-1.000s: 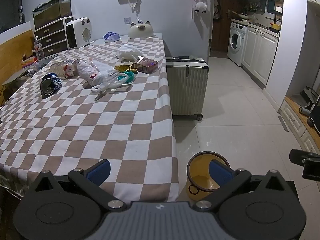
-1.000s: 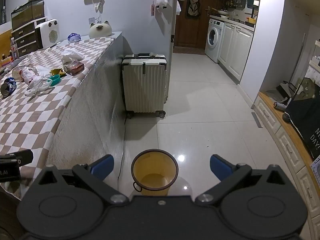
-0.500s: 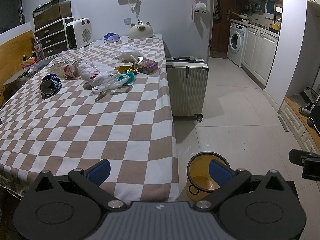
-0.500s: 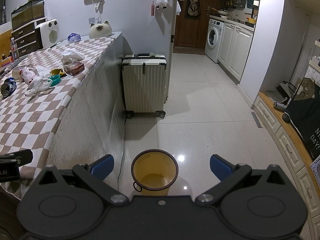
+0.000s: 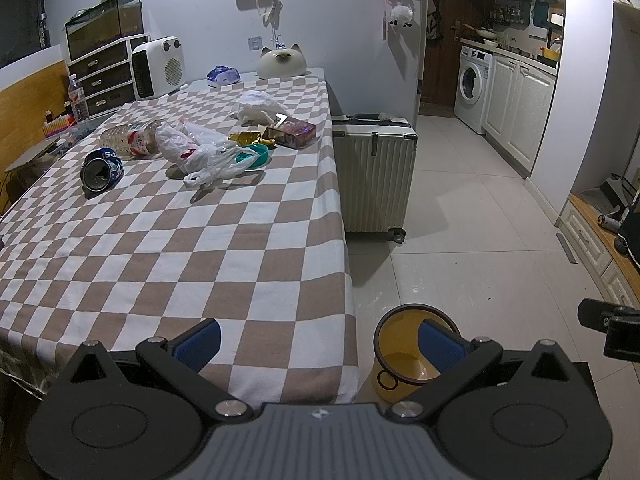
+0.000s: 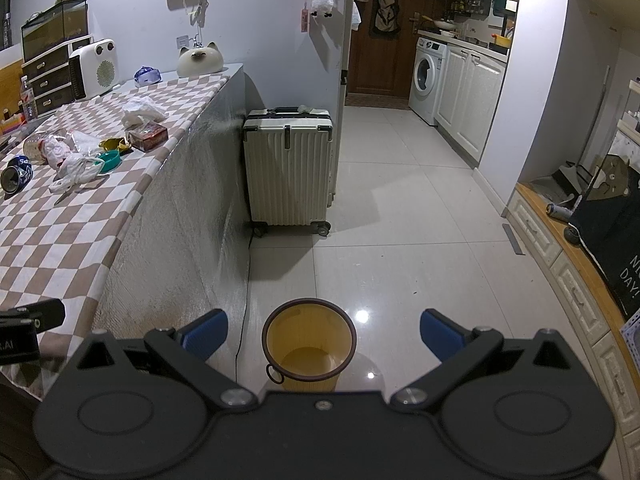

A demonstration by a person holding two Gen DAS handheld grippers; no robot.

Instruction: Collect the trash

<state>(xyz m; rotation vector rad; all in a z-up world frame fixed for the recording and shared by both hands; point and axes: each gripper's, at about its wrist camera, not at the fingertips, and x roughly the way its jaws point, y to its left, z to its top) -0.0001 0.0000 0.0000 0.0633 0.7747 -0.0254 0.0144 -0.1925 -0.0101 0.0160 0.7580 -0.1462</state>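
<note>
Both the left gripper [image 5: 318, 338] and right gripper [image 6: 322, 332] hang spread wide, empty. The yellow bin [image 6: 309, 344] waits on the floor beside the checkered table [image 5: 160, 248]; the trash pile [image 5: 200, 148] lies far across it, probably awaiting pickup.

A table [image 5: 168, 248] is filling the left half of the left wrist frame. Toward its upper part a can [image 5: 100, 169] is lying at the left, a bottle [image 5: 128, 142] just behind it, crumpled bags [image 5: 200, 152] to the right, and a box [image 5: 294, 131] further right. A suitcase [image 5: 374, 176] is standing right of the table, and a bin [image 6: 309, 344] is sitting on the floor at lower centre of the right wrist frame.
</note>
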